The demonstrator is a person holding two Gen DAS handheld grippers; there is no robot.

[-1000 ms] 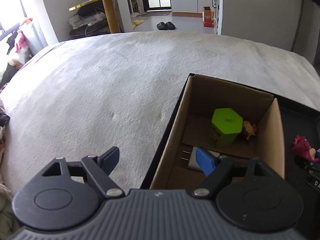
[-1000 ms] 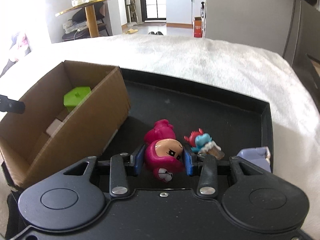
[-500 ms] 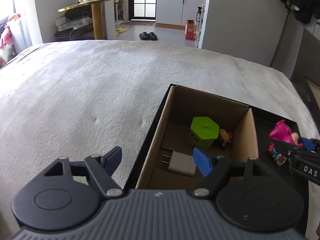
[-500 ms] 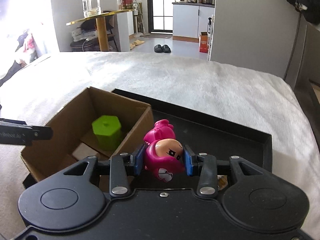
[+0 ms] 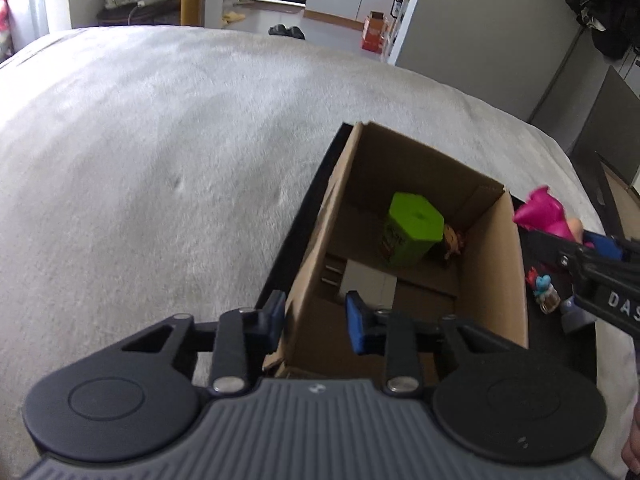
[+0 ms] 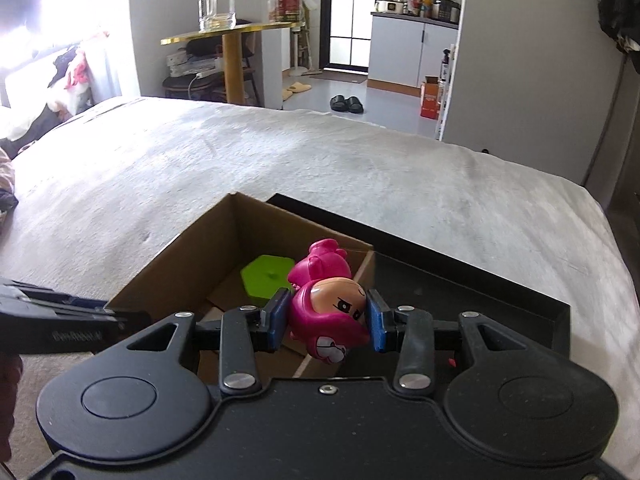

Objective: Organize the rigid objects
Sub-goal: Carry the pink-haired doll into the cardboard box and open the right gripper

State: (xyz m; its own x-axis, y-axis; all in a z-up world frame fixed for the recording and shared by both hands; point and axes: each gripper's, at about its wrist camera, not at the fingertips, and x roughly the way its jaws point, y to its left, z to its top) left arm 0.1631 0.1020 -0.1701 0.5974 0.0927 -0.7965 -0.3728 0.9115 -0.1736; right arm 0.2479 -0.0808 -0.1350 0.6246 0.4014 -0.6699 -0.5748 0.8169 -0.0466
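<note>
Pink figurine [image 6: 326,312] is held clamped between the two blue pads of the right gripper [image 6: 326,322], gripped across the head. It is carried lying over: face upward and toward the camera, pink hair tuft pointing forward along the fingers, so the long axis runs away from the gripper body. It hangs above the near right wall of the cardboard box [image 6: 192,264], at the edge of the opening; the box interior lies forward and to the left of it.

The box stands in the left part of a black tray [image 6: 472,276] on a grey-white bedcover [image 6: 360,168]. Inside are a green hexagonal container [image 5: 414,234], a white plug adapter [image 5: 366,284] and a small brown figure [image 5: 454,242].

The left gripper [image 5: 316,320] straddles the box's left wall, one pad outside, one inside; the jaws stand apart, and contact with the cardboard cannot be confirmed.

Two small items remain on the tray: a red and blue figure [image 5: 542,290] and a lilac piece [image 5: 576,312].

Change against the frame one second earlier: the figurine, then low over the tray floor beside the box, has been raised and carried leftward to the box rim. The left jaws, then wide, have narrowed about the wall.

Judgement: a short further shift left, then release.
</note>
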